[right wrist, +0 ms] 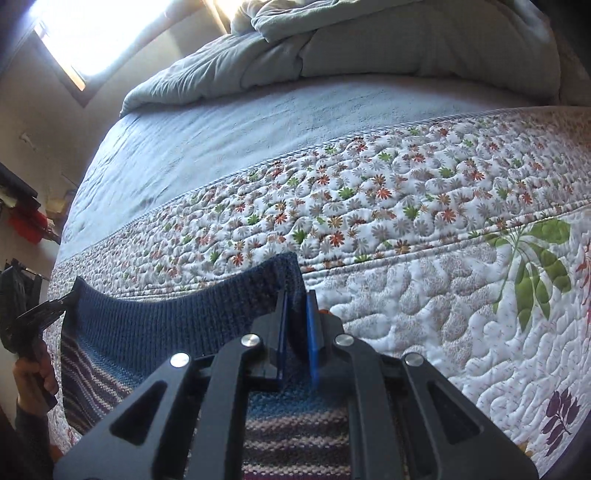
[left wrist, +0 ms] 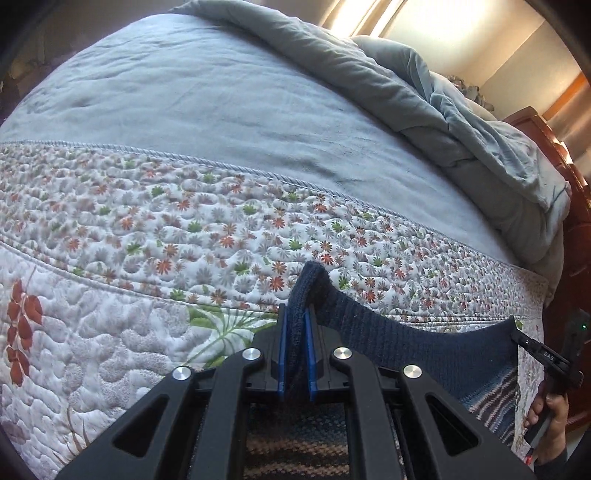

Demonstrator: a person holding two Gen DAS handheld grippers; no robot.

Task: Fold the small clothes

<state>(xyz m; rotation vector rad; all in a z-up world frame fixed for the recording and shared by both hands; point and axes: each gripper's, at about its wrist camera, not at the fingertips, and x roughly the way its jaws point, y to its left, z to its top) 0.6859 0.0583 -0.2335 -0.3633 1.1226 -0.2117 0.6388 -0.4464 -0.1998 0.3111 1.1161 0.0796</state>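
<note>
Knitwear: a small striped sweater (left wrist: 406, 347) is hanging above the quilted bed (left wrist: 147, 229), its navy ribbed hem stretching sideways between both tools. Left gripper (left wrist: 297, 328) and right gripper (right wrist: 297, 314) are each clamping one hem corner, jaws closed on fabric, equally near.

We see bed with floral quilted bedspread (left wrist: 155, 236) in foreground, plain blue-grey sheet (left wrist: 192, 96) beyond. Rumpled grey duvet (left wrist: 424, 99) heaped at far side. Reddish wooden bed frame (left wrist: 576, 206) at edge. Cream walls (right wrist: 48, 122); bright window (right wrist: 92, 33) throws daylight.
</note>
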